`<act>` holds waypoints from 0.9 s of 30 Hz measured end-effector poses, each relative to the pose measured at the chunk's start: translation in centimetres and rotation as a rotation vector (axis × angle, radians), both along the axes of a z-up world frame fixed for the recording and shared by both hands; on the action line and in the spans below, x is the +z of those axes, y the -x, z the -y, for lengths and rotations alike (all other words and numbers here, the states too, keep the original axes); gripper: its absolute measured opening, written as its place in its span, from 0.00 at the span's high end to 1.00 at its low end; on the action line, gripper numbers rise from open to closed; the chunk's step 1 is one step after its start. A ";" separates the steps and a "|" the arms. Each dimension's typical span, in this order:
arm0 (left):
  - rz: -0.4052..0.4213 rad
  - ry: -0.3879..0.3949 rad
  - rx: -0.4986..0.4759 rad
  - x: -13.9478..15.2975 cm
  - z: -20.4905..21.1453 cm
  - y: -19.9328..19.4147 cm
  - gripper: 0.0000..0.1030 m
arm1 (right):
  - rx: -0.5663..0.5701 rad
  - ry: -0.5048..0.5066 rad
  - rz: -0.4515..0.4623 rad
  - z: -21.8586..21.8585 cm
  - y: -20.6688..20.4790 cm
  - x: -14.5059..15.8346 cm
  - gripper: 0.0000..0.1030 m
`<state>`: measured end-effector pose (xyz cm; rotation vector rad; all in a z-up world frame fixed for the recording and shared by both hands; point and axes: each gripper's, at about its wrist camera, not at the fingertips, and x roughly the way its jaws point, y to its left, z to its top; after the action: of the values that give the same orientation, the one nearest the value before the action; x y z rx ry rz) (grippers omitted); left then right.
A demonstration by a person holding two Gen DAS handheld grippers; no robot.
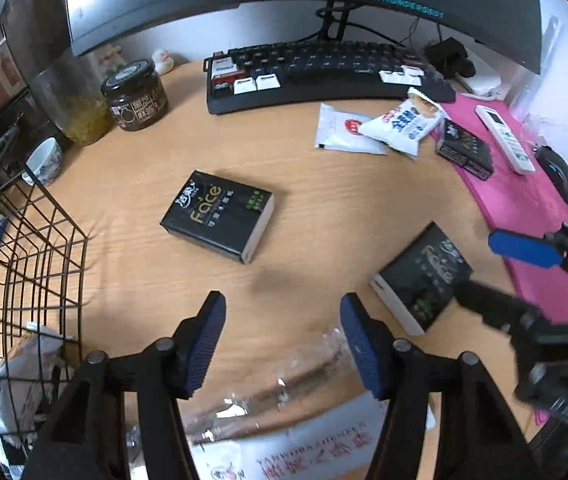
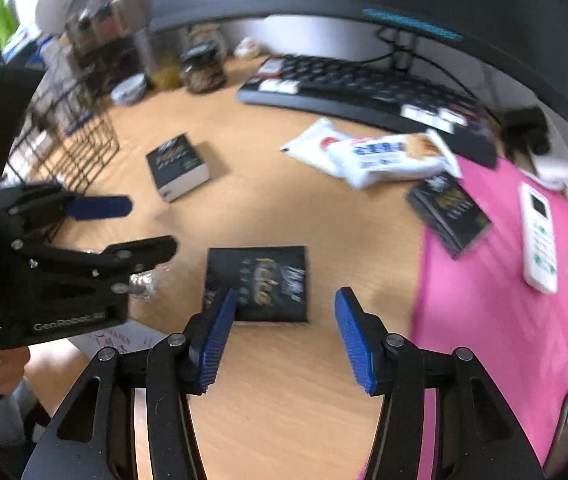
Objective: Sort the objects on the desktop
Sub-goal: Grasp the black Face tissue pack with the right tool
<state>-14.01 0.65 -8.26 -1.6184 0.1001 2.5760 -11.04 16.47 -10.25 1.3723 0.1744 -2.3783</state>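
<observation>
Three black tissue packs lie on the wooden desk: one [image 1: 218, 216] mid-desk, one [image 1: 423, 276] nearer me to the right, one [image 1: 463, 146] on the pink mat. My left gripper [image 1: 282, 308] is open above bare desk, a crumpled clear plastic bag [image 1: 284, 384] under its fingers. My right gripper [image 2: 287, 300] is open over the near pack [image 2: 258, 282]; its left pad overlaps the pack's left edge and does not press on it. Two white snack packets [image 1: 399, 124] lie in front of the keyboard. Each view shows the other gripper from the side: the right [image 1: 475, 264], the left [image 2: 152, 224].
A black wire basket [image 1: 36, 248] holding white packets stands at the left. At the back are a keyboard [image 1: 323, 76], a dark jar [image 1: 136, 96], a small cup [image 1: 44, 160] and a monitor. A white remote [image 1: 505, 138] and a mouse [image 1: 559, 174] rest on the pink mat [image 1: 523, 208].
</observation>
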 end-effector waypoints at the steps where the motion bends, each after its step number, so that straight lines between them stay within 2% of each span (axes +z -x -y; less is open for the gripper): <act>1: -0.001 0.004 -0.005 0.1 -0.1 -0.1 0.36 | -0.007 0.010 0.000 -0.5 -0.1 0.3 0.49; 6: -0.014 0.048 0.010 0.1 -0.3 0.4 0.36 | -0.084 -0.078 -0.043 -1.8 0.6 0.3 0.49; 8: -0.020 0.054 0.033 -0.1 0.0 1.6 0.36 | -0.065 -0.088 -0.027 -1.9 0.4 -0.1 0.49; 13: -0.037 0.054 0.009 -0.1 -1.0 3.4 0.36 | -0.010 -0.146 -0.019 -1.3 -1.1 -1.0 0.49; 15: -0.029 0.052 -0.003 -0.6 -1.5 3.7 0.36 | -0.012 -0.147 -0.011 -1.3 -1.0 -1.5 0.49; 18: -0.040 0.097 -0.026 -1.0 -2.6 3.4 0.36 | -0.043 -0.139 -0.023 -1.8 -0.1 -1.8 0.49; 20: -0.029 0.082 -0.049 -1.1 -3.1 3.0 0.36 | -0.061 -0.112 -0.018 -2.2 0.8 -1.9 0.49; 22: 0.004 0.034 -0.077 -1.4 -3.5 2.8 0.36 | -0.069 -0.093 -0.013 -2.3 1.4 -2.0 0.49; 27: 0.000 0.066 -0.101 -1.6 -4.5 2.0 0.36 | -0.099 -0.069 -0.012 -2.3 2.8 -2.2 0.49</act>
<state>-16.00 5.19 -9.82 -1.5905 0.2620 2.5223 -13.84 18.75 -12.45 1.4289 0.1973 -2.4838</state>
